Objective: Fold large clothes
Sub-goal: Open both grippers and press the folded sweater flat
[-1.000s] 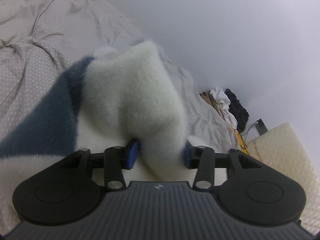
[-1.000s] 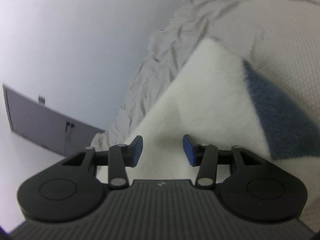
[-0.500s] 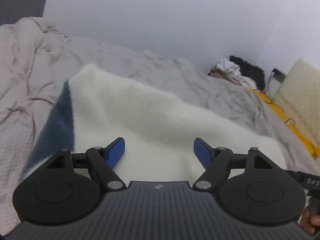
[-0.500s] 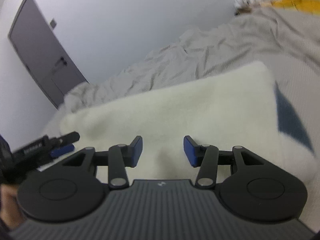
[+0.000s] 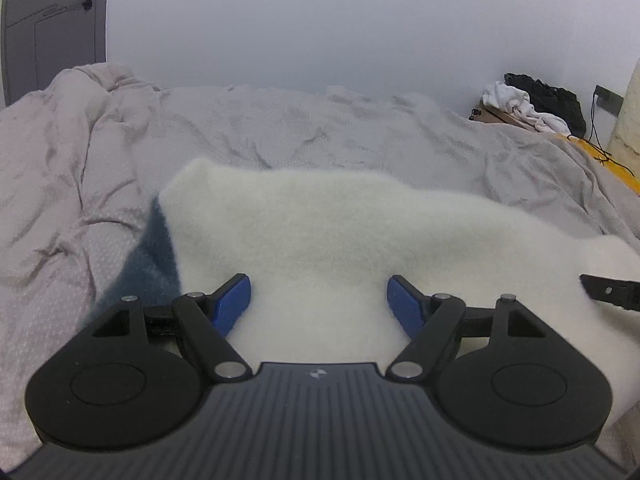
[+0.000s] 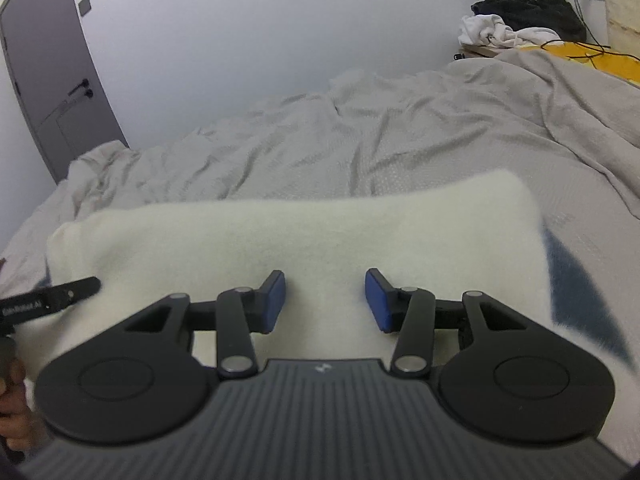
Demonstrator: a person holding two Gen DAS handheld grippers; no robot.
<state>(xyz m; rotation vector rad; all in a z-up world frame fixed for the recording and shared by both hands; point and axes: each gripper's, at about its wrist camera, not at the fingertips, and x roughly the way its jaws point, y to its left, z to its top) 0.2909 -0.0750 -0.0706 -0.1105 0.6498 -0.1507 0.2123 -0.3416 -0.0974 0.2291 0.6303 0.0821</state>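
A fluffy cream garment (image 5: 340,240) with a dark blue panel (image 5: 148,264) lies folded on the bed. The right wrist view shows the same garment (image 6: 300,240) with its blue panel (image 6: 576,292) at the right. My left gripper (image 5: 319,304) hovers over the garment's near edge, open wide, nothing between its blue pads (image 5: 234,300). My right gripper (image 6: 325,300) hangs over the near edge too, jaws apart, not pinching the cloth. Each gripper's tip shows at the edge of the other's view.
A rumpled grey sheet (image 5: 280,136) covers the bed beyond the garment. White and black clothes (image 5: 532,106) are piled on a box at the far right, beside a yellow strip (image 5: 616,168). A grey door (image 5: 52,24) stands at the far left. A person's hand (image 6: 12,400) shows at lower left.
The left gripper let go of the cream fold it pinched and opened wide. Both grippers rolled level and drew back; the garment now lies flat on the bed.
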